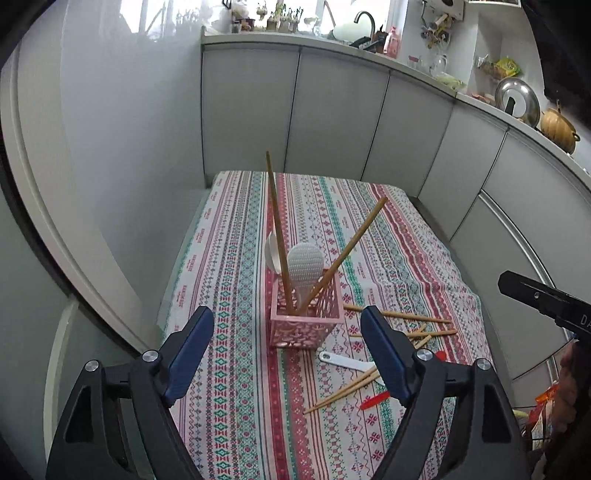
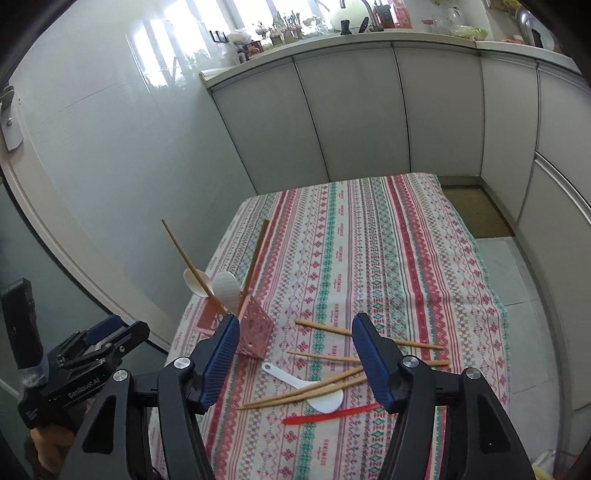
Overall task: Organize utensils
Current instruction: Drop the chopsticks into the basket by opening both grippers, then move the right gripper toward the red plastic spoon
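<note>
Ahead, beyond the wide, empty left gripper [image 1: 286,354], stands a pink lattice holder [image 1: 306,320]; wooden chopsticks [image 2: 303,391] lie under the empty, spread right gripper [image 2: 295,354].

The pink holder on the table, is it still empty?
No, the pink holder already has two chopsticks, a white rice paddle and a spoon standing in it.

Striped tablecloth [image 1: 236,369] runs under and ahead of the grippers. Grey cabinet doors [image 1: 340,118] stand past its far edge, wrapping round to the right. Worktop above them — tap [image 1: 365,20] far ahead, steel lid [image 1: 517,99] and brown pot [image 1: 559,129] up to the right. White tiled wall [image 2: 110,147] on the left. Brown floor mat [image 2: 476,210] far ahead-right.
</note>
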Demonstrator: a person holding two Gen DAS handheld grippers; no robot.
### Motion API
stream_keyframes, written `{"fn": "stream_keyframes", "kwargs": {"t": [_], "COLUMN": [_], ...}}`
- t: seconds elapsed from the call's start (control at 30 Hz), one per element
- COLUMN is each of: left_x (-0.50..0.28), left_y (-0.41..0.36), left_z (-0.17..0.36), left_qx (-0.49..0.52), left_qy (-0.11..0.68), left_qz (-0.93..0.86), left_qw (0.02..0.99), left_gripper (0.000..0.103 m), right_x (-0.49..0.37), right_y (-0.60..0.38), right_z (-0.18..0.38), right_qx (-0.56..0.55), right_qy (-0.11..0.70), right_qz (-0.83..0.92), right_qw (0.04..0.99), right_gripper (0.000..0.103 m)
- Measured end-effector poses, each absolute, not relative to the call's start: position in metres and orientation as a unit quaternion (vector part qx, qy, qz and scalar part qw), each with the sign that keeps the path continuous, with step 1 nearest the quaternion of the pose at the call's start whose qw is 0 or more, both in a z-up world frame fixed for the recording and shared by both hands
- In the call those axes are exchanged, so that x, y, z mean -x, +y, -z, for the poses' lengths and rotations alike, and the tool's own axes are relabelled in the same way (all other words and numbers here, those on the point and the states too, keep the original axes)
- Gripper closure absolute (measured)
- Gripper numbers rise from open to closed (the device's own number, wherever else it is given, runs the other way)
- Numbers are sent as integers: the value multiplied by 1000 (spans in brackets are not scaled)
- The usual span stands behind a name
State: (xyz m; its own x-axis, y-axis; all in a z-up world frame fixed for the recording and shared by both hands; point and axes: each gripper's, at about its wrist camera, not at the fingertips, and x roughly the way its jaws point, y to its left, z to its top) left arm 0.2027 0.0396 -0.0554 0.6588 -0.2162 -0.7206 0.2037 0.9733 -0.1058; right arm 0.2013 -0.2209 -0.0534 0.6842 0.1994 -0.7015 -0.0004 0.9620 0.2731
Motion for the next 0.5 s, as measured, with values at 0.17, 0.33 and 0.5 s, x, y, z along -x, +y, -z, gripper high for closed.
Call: {"fn": "stream_keyframes", "kwargs": {"t": [0.17, 0.33, 0.5], "left_x": [-197, -193, -189], "left_y": [27, 6, -20], "left_z": [77, 110, 132], "left_qx": [-18, -54, -89], "left_qy": [441, 486, 511], "left_qz": [132, 160, 182], "left_qw": [888, 858, 836], "left_gripper": [16, 16, 16], "right_x": [-191, -187, -182], "right_y": [-242, -268, -293], "right_z": [77, 108, 132], "right_qx": [-141, -165, -205], "right_qy": [446, 495, 524], "right_qz": [-39, -13, 8], "right_qw": [883, 853, 827], "right_gripper": [30, 30, 30]}}
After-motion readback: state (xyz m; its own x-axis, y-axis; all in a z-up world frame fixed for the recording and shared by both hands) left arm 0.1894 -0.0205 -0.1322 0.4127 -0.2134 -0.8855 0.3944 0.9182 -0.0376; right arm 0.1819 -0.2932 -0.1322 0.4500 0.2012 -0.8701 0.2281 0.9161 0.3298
